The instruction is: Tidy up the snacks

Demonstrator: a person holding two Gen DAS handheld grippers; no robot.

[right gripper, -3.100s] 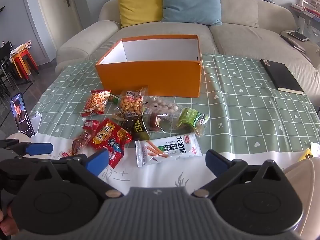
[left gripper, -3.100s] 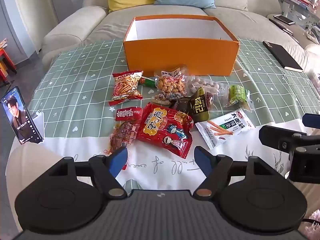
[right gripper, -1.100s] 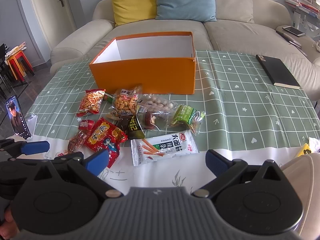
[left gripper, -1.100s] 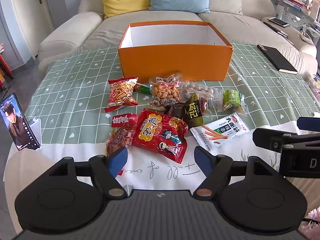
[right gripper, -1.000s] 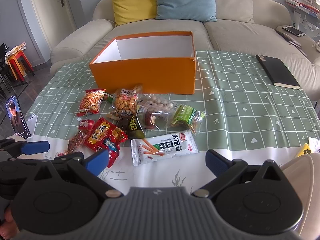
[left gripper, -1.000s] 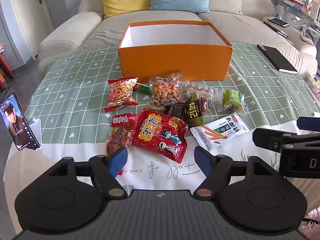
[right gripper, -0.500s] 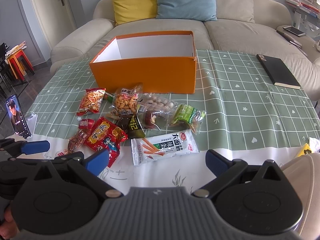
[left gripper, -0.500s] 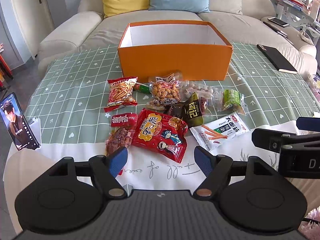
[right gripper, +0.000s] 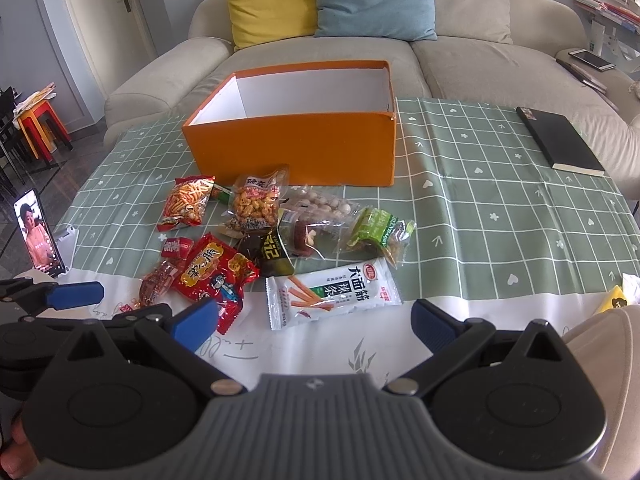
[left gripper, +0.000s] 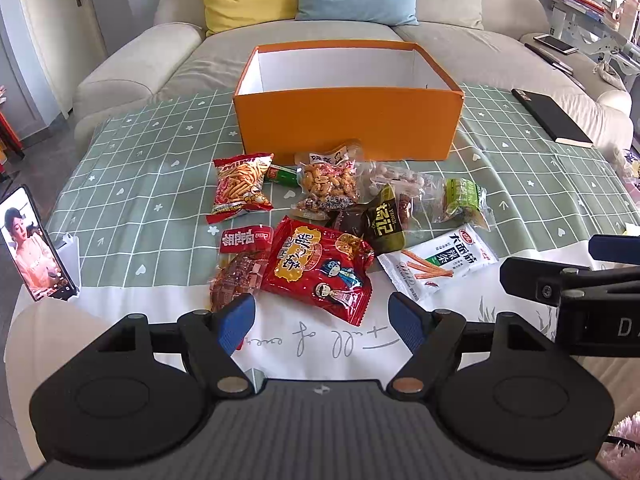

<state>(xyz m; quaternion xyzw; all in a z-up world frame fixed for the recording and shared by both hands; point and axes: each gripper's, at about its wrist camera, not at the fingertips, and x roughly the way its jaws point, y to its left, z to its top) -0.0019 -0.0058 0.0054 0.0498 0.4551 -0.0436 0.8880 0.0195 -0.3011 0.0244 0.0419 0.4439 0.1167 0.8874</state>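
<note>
Orange box (left gripper: 347, 122) empty; snacks heaped just before it. Both my grippers (left gripper: 322, 317) (right gripper: 314, 321) spread, holding nothing. Pinch red bag (left gripper: 320, 268) by its edge.

Both claws hover side by side at the tabletop's (left gripper: 320, 344) near edge, each with jaws spread wide and holding nothing: left claw (left gripper: 322, 316), right claw (right gripper: 316, 324). The right claw sits just beside the left.

You have the box (left gripper: 348, 124) at the back of the surface (left gripper: 132, 184), with the snack bags (left gripper: 320, 268) lying in a bunch just in front of it. A phone (left gripper: 34, 248) stands far left; a notebook (left gripper: 554, 118) lies far right.
</note>
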